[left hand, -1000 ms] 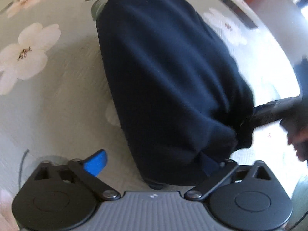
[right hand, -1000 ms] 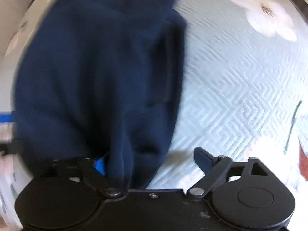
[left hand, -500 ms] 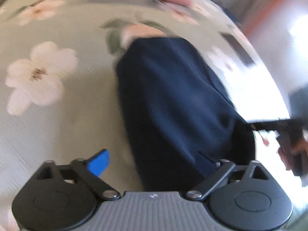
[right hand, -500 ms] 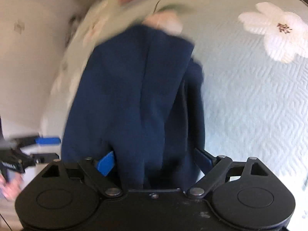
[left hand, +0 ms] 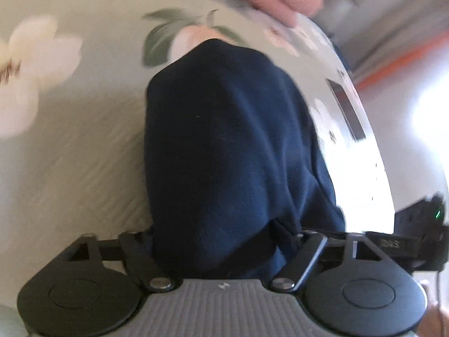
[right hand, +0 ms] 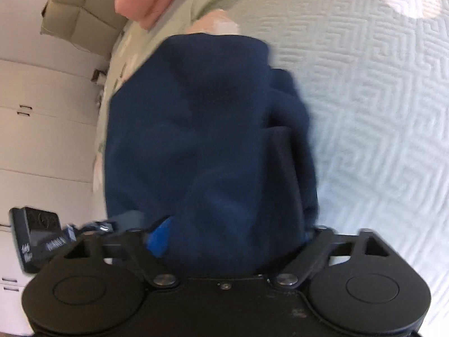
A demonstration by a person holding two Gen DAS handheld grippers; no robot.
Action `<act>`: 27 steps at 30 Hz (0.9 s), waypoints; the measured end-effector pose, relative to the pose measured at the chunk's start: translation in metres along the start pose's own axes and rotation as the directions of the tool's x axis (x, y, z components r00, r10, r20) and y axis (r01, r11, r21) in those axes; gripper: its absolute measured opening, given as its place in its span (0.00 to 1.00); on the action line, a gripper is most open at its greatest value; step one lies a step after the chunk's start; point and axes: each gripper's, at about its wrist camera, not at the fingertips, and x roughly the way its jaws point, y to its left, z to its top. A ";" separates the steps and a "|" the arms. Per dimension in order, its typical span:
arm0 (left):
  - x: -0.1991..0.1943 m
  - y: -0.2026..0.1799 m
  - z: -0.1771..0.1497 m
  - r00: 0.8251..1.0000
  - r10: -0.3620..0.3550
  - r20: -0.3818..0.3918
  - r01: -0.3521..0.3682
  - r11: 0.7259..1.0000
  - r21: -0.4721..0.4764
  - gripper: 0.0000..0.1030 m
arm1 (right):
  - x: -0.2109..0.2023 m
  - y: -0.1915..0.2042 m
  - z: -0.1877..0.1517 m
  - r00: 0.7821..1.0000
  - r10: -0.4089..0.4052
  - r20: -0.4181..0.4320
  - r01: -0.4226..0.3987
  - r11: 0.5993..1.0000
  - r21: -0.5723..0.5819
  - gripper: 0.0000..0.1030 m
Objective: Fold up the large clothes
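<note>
Now both the left gripper [left hand: 224, 241] and right gripper [right hand: 233, 236] are closing around the navy garment [left hand: 224, 146], apparently not yet pinching, so gather every layer evenly.

**Navy garment bunched on bedspread**

A dark navy, soft knit garment [left hand: 224, 146] is seen folded lengthwise into a narrow, thick bundle w/ rounded far end. It is laid on a pale green floral quilted bedspread, far end nr a pink flower print. Near end is bunched & creased; a flat darker panel is visible on its right side in the right-wrist view [right hand: 202, 146]. Edges are blurred.
</note>
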 end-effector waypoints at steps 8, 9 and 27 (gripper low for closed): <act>-0.113 -0.015 -0.010 0.995 -0.068 0.076 0.062 0.995 0.075 0.65 | -0.028 0.067 -0.040 0.980 0.184 0.080 -0.185 0.983 0.009 0.57; -0.133 -0.014 -0.013 0.995 -0.064 0.072 0.058 0.995 0.080 0.65 | -0.034 0.073 -0.047 0.975 0.210 0.078 -0.213 0.977 0.029 0.57; -0.174 0.084 -0.140 0.901 0.418 -0.114 -0.412 0.908 0.074 0.94 | 0.026 0.046 -0.173 0.986 -0.168 -0.023 0.169 0.984 0.051 0.81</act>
